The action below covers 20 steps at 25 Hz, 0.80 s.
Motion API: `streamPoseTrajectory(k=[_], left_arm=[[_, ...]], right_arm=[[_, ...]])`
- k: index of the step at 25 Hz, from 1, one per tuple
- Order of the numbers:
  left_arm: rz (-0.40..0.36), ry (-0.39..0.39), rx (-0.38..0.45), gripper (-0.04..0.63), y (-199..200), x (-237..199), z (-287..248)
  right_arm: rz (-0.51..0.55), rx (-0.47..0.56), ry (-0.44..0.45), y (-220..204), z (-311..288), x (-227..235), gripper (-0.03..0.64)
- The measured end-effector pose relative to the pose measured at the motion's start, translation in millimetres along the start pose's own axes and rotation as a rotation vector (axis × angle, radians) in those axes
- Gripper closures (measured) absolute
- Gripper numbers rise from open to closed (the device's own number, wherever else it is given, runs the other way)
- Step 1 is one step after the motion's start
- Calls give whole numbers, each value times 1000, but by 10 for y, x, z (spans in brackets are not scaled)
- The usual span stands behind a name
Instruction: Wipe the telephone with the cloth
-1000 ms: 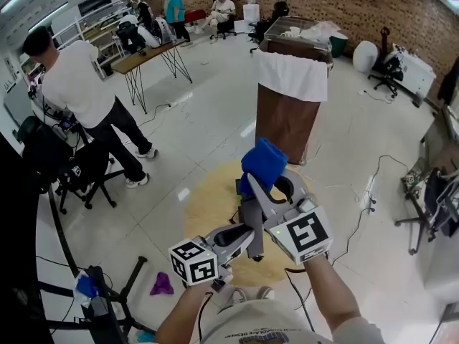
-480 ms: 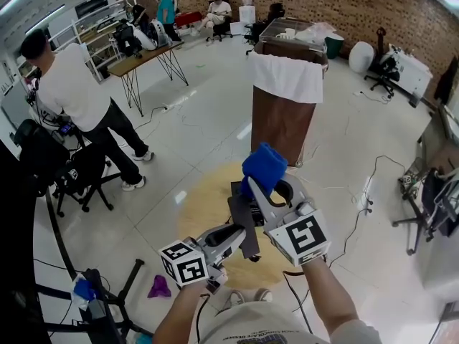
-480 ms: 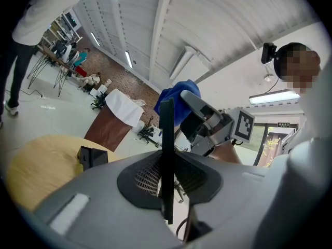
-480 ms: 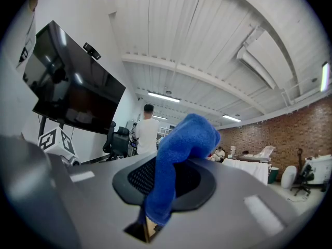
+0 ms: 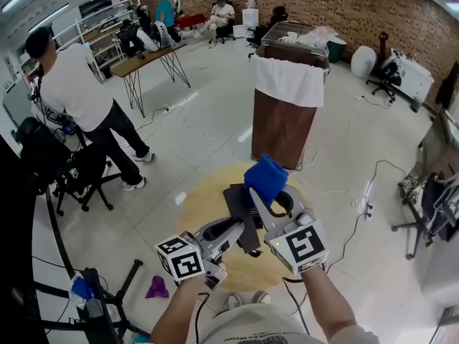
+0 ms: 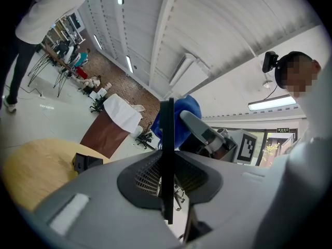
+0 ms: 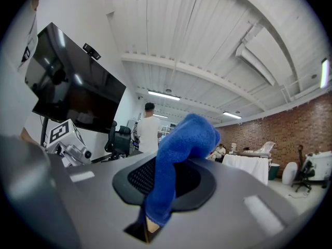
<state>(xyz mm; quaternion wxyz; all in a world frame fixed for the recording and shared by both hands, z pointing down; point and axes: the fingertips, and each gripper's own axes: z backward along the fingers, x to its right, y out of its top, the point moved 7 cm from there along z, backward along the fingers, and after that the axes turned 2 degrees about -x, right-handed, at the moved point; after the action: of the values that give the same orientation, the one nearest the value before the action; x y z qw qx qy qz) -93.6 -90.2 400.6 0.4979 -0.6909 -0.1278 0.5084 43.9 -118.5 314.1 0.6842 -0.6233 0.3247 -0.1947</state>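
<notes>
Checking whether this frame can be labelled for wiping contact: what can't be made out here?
- Telephone face: the left gripper view shows it edge-on in the left tongs; in the head view the cloth and right tongs cover its top.
- Cloth-to-telephone contact: they overlap in the head view; touching or apart cannot be told.
- Small black object on the table: too small to identify.

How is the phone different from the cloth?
The telephone is black; the cloth is blue. The telephone is a thin, flat slab; the cloth is soft and bunched up. The left gripper holds the telephone; the right gripper holds the cloth. Both are clamped between shut jaws.
</notes>
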Motion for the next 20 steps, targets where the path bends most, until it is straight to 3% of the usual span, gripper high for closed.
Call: streamPoseTrajectory(k=[20], left_arm=[[-19,39,70,534,388,-9,93]], right_arm=[[-116,-101,30,-563,317,-329,557]])
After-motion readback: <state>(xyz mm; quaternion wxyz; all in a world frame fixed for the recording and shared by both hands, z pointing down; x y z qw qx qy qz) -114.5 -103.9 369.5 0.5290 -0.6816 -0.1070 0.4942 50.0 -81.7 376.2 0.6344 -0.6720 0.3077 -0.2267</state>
